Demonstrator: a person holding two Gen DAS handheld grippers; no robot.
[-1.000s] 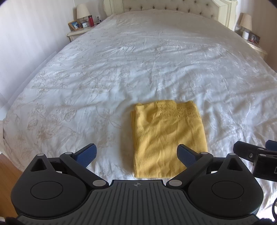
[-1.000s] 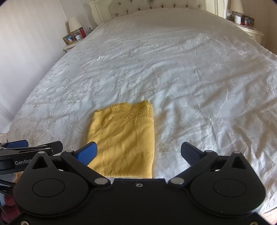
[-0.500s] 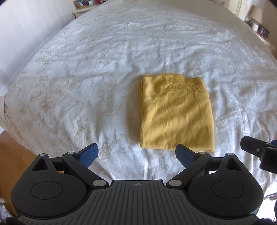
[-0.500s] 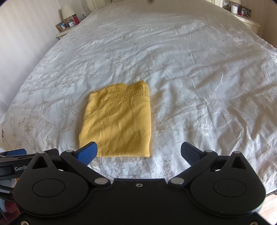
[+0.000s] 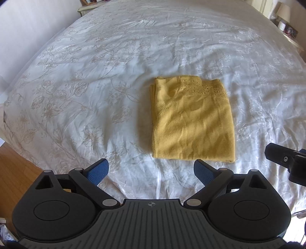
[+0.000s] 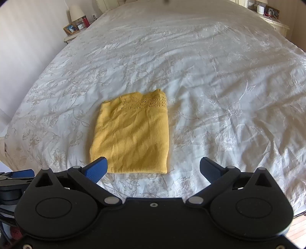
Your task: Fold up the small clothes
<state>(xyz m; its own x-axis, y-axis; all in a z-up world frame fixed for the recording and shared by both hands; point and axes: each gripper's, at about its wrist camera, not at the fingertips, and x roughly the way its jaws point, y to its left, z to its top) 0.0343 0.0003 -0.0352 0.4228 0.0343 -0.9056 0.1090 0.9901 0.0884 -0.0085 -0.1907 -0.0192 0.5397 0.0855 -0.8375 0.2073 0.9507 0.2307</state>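
Note:
A yellow knitted garment (image 5: 193, 120) lies folded into a flat rectangle on the white bed cover, its lace-patterned edge at the far end. It also shows in the right wrist view (image 6: 132, 134). My left gripper (image 5: 151, 170) is open and empty, above the bed's near edge, just short of the garment's near hem. My right gripper (image 6: 153, 168) is open and empty, its left fingertip (image 6: 96, 168) over the garment's near left corner. The right gripper's side shows at the right edge of the left wrist view (image 5: 285, 160).
The white bed cover (image 5: 95, 76) with a pale floral pattern fills both views. A bedside table with lamp and photo frame (image 6: 76, 28) stands far left, another (image 6: 273, 17) far right. Wooden floor (image 5: 15, 172) lies below the bed's near left edge.
Both grippers have pulled back towards the bed's near edge and tilted down, so the garment sits higher and farther off in each view. The garment has not moved. Both grippers stay open.

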